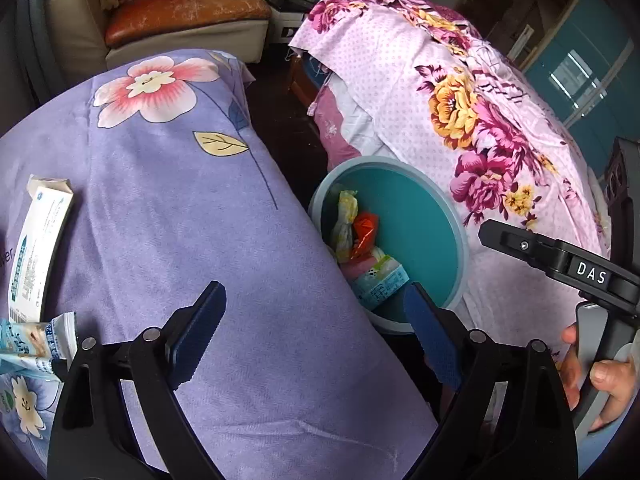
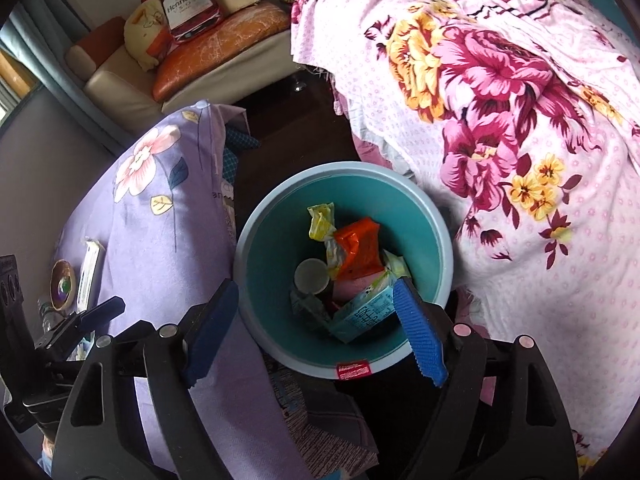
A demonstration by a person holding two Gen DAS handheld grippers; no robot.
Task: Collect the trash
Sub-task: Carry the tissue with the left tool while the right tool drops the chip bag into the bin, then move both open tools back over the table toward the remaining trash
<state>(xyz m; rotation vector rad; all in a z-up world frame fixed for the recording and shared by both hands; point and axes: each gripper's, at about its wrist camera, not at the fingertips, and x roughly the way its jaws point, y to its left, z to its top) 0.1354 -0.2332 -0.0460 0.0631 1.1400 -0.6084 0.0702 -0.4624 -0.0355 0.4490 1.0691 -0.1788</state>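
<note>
My right gripper (image 2: 316, 286) hangs open over a teal trash bin (image 2: 248, 240) on the floor between two beds, with nothing between its blue pads. Inside the bin lie an orange wrapper (image 2: 358, 248), a yellow wrapper (image 2: 322, 220), a teal carton (image 2: 360, 316) and a grey disc (image 2: 311, 276). My left gripper (image 1: 316, 287) is open and empty above the purple floral bedspread (image 1: 180, 200). The bin (image 1: 460, 232) is just to its right. A white and blue box (image 1: 38, 248) and a blue-white wrapper (image 1: 32, 344) lie on the bedspread at the far left.
A pink floral bedspread (image 1: 460, 112) covers the bed right of the bin. A cream and orange sofa (image 2: 192, 64) with cushions stands at the back. Dark floor runs between the beds. A person's hand (image 1: 600, 376) holds the right gripper's handle. A small round bowl (image 2: 63, 284) sits on the purple bed.
</note>
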